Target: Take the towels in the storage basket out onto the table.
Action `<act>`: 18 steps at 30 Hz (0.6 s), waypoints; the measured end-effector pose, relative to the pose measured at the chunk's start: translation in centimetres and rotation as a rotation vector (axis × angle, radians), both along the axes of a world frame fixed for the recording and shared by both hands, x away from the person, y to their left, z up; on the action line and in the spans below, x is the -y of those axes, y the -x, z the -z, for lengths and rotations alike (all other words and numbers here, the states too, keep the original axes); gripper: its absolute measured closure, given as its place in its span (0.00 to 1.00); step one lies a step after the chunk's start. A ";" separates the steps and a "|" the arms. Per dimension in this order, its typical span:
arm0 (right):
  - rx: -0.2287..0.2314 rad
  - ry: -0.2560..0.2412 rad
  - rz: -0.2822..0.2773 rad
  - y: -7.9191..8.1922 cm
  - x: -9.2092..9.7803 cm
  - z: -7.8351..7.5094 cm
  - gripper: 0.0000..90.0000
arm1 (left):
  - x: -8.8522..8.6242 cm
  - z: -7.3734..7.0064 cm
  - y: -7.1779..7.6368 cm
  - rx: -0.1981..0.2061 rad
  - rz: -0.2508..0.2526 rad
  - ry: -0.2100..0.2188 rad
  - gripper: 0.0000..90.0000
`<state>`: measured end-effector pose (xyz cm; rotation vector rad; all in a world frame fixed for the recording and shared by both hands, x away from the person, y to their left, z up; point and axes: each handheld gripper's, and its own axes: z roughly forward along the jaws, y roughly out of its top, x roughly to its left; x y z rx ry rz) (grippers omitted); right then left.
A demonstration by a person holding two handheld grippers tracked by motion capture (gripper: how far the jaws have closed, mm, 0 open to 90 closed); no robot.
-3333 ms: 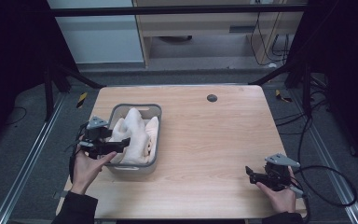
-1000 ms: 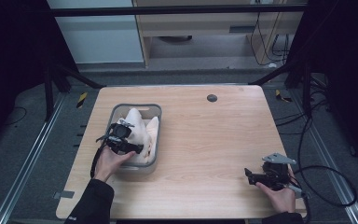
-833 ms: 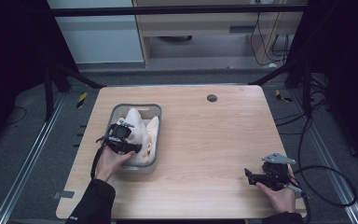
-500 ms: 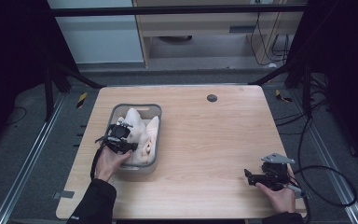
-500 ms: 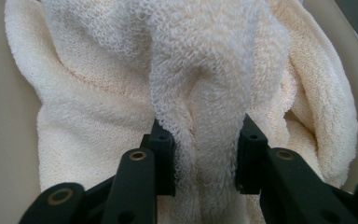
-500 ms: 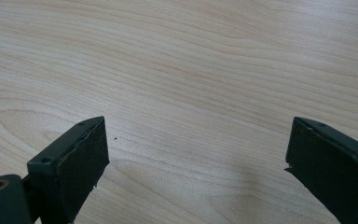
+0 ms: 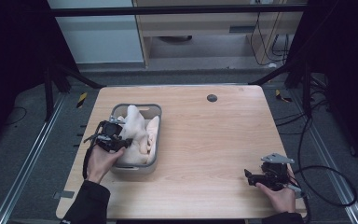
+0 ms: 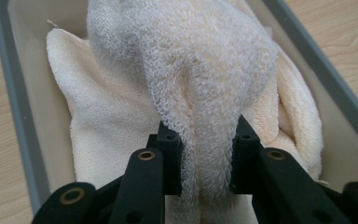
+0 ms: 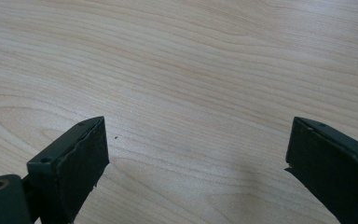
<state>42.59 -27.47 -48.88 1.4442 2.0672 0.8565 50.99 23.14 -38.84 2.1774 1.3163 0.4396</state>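
A cream terry towel lies bunched in a grey bin at left of centre in the high view, one fold of it drawn up into a rounded hump above the rest. In the left gripper view that hump fills the upper middle of the frame, and its lower end narrows into a neck pinched between the two black fingers — they press the cloth from both sides, closed as far as the fabric allows. More of the towel lies flat under and around the fold, against the bin's pale inner wall.

The left gripper sits over the bin's left side in the high view, held by a hand whose dark sleeve comes up from the lower left of the frame. Whether the raised fold is clear of the bin's floor cannot be told from here.

The bin stands on a light wood surface. Near the lower right of the frame the right gripper rests low over the surface in the other hand, well apart from the bin, a grey plate on top and a cable trailing off right. In the right gripper view its fingers stand wide apart with nothing between them — bare wood grain lies beyond. A small dark round disc sits in the surface toward the upper middle.
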 end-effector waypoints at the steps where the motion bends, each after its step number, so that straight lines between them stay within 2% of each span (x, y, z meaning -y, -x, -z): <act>1: 0.000 -0.001 0.002 0.0 0.0 0.0 0.06 | -0.2 -0.8 0.4 0.020 0.004 0.012 0.79; 2: -0.001 0.000 0.002 0.0 0.0 0.0 0.06 | -0.2 -0.8 0.4 0.020 0.004 0.012 0.79; 3: -0.003 0.000 0.001 0.0 0.0 0.0 0.06 | -0.5 -1.6 0.7 0.043 0.004 0.027 0.79; 4: -0.003 0.000 0.001 0.0 0.0 0.0 0.06 | -0.5 -1.6 0.7 0.043 0.004 0.027 0.79; 7: -0.006 -0.001 0.004 0.0 -0.1 0.0 0.06 | -0.9 -3.2 1.3 0.078 0.004 0.053 0.79; 8: -0.006 -0.001 0.004 0.0 -0.1 0.0 0.06 | -0.9 -3.2 1.3 0.078 0.004 0.053 0.79; 14: -0.005 0.001 0.004 0.0 0.0 0.0 0.06 | -1.3 -5.2 1.9 0.115 0.005 0.081 0.79; 15: -0.007 0.002 0.002 0.0 0.0 0.0 0.06 | -1.4 -5.9 2.1 0.124 0.006 0.093 0.79; 18: -0.007 0.003 0.001 0.0 0.0 0.0 0.06 | -1.4 -6.8 2.3 0.135 0.008 0.095 0.79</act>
